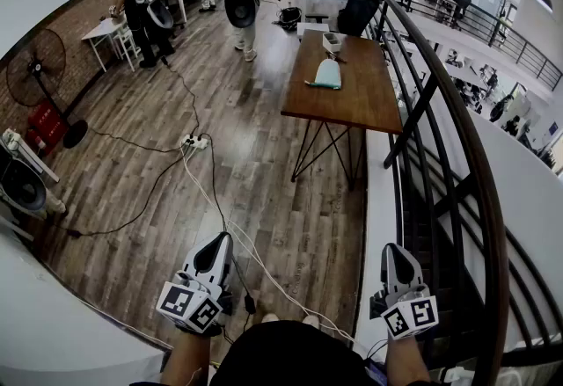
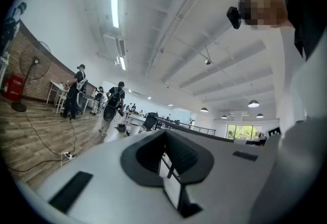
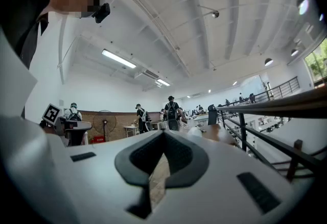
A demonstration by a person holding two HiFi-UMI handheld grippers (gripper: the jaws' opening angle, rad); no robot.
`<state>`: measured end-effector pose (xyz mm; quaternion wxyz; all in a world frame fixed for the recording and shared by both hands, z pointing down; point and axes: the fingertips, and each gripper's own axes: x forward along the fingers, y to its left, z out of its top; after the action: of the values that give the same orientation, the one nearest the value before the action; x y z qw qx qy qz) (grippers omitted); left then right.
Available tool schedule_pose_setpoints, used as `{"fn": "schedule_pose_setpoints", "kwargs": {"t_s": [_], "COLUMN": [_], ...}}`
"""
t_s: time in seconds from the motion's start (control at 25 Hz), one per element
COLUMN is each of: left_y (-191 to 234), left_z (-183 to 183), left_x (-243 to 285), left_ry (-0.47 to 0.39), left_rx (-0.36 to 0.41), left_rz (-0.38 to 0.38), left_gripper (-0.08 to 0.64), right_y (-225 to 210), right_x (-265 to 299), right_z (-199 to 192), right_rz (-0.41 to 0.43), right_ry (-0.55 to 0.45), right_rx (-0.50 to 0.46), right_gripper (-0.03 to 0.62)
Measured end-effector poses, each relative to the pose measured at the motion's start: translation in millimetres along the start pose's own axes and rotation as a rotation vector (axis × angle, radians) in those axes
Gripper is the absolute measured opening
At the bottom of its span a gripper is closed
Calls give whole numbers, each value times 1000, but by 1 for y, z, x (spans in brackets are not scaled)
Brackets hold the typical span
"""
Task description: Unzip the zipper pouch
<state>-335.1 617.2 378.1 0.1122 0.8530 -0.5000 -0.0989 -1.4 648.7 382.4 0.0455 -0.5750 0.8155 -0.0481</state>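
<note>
Your left gripper [image 1: 215, 242] has its jaws pressed together with nothing between them. Your right gripper [image 1: 398, 252] is closed and empty too. You hold both level and low over the wood floor [image 1: 264, 173]. Each carries a cube [image 1: 189, 305] of black-and-white square markers. The zipper pouch [image 1: 327, 73], pale blue, lies on the wooden table [image 1: 369, 107] beside the railing [image 1: 457, 138], well apart from both grippers.

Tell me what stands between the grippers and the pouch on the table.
Nothing upright does. The zipper pouch lies on the wooden table, far ahead of the left gripper and right gripper, both shut and empty. Between them is wood floor with loose cables trailing across it and a power strip.
</note>
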Motion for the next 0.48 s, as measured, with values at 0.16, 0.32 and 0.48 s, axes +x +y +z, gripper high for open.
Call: {"fn": "schedule_pose_setpoints", "kwargs": {"t_s": [0.16, 0.32, 0.48], "left_y": [-13, -25, -29], "left_z": [1, 0, -2], "left_x": [10, 15, 17], "left_ry": [0, 0, -1], "left_rx": [-4, -6, -5], "left_rz": [-13, -24, -17], "left_gripper": [14, 14, 14], "right_y": [-9, -14, -14], "right_x": [-4, -3, 2], "right_z": [-1, -2, -3], "right_rz": [2, 13, 36], "right_ry": [0, 3, 11], "right_rx": [14, 23, 16], "right_gripper": [-8, -8, -7]}}
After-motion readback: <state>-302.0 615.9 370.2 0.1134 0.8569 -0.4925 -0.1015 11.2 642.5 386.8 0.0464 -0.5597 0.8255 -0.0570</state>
